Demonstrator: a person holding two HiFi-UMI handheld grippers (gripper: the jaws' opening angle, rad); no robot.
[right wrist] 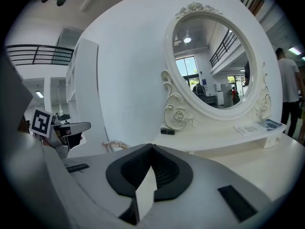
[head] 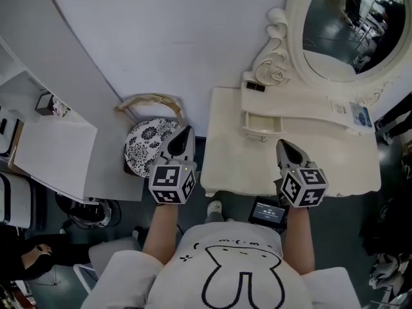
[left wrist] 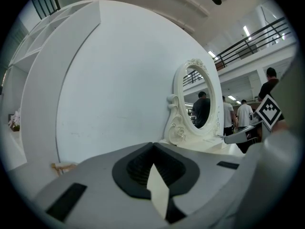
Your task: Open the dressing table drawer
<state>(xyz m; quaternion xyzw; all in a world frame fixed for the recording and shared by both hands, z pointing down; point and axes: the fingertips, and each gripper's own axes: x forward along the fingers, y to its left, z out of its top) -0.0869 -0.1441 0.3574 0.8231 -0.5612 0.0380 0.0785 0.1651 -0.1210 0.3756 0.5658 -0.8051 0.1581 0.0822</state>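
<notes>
The white dressing table (head: pixel 232 166) carries an oval mirror (head: pixel 341 31) on a raised shelf. A small drawer (head: pixel 262 123) with a knob stands pulled out of that shelf, and its pale inside shows. My right gripper (head: pixel 282 144) hovers just in front of the drawer, over the tabletop, its jaws together and empty. My left gripper (head: pixel 187 129) hangs off the table's left edge, above a stool, also shut on nothing. In the right gripper view the shut tips (right wrist: pixel 151 146) point at the mirror (right wrist: pixel 214 61). The left gripper view shows shut tips (left wrist: pixel 152 144) facing the white wall.
A stool with a black-and-white patterned cushion (head: pixel 145 143) stands left of the table. A white desk (head: pixel 55 150) lies further left. A small black item (head: pixel 255 86) and a leaflet (head: pixel 360 115) rest on the shelf. Several people (left wrist: pixel 245 113) stand beyond the mirror.
</notes>
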